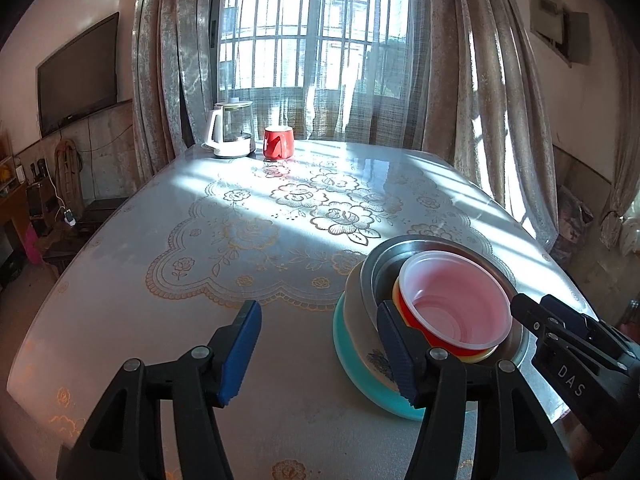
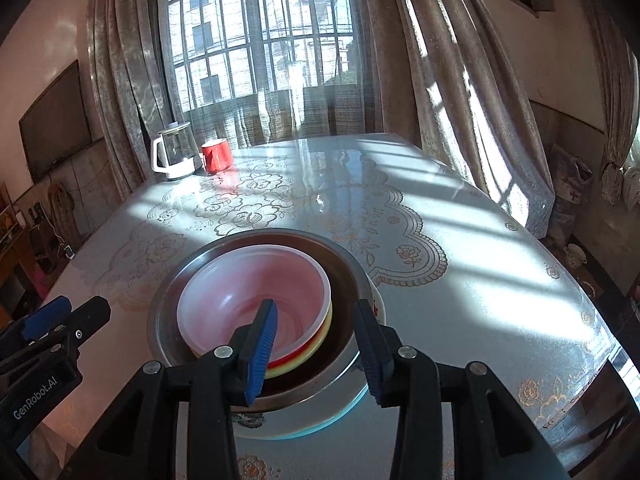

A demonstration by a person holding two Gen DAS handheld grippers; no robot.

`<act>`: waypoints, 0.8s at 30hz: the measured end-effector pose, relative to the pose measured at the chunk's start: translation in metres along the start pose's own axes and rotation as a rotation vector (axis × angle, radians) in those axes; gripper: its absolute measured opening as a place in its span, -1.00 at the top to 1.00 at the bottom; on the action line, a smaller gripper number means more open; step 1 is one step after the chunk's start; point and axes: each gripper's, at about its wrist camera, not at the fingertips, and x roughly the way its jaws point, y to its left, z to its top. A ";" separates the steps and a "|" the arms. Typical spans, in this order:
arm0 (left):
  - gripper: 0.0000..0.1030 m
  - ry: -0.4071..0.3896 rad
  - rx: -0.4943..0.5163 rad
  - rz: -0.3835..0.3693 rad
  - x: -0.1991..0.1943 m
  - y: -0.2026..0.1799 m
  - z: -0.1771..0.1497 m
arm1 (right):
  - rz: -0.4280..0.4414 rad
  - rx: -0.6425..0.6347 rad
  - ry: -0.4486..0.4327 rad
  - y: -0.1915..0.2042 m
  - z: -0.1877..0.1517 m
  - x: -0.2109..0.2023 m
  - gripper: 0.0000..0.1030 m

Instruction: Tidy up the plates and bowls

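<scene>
A stack of dishes stands near the table's front edge. A teal plate (image 1: 352,356) is at the bottom, a white floral plate (image 1: 360,320) on it, then a steel bowl (image 1: 384,264), then a red and yellow bowl (image 1: 416,320) with a translucent white plastic bowl (image 1: 456,296) nested on top. In the right wrist view the white bowl (image 2: 256,280) sits inside the steel bowl (image 2: 168,304). My left gripper (image 1: 320,356) is open and empty, left of the stack. My right gripper (image 2: 316,348) is open, its jaws either side of the stack's near rim, gripping nothing; it also shows at the right of the left wrist view (image 1: 528,312).
A glass kettle (image 1: 232,128) and a red mug (image 1: 278,142) stand at the table's far edge by the curtained window. The table has a lace-patterned cover (image 1: 240,240). A TV (image 1: 76,76) hangs on the left wall.
</scene>
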 end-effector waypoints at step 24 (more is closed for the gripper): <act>-0.26 -0.022 0.018 -0.010 -0.008 -0.002 0.002 | 0.001 -0.001 -0.001 0.001 0.000 -0.002 0.22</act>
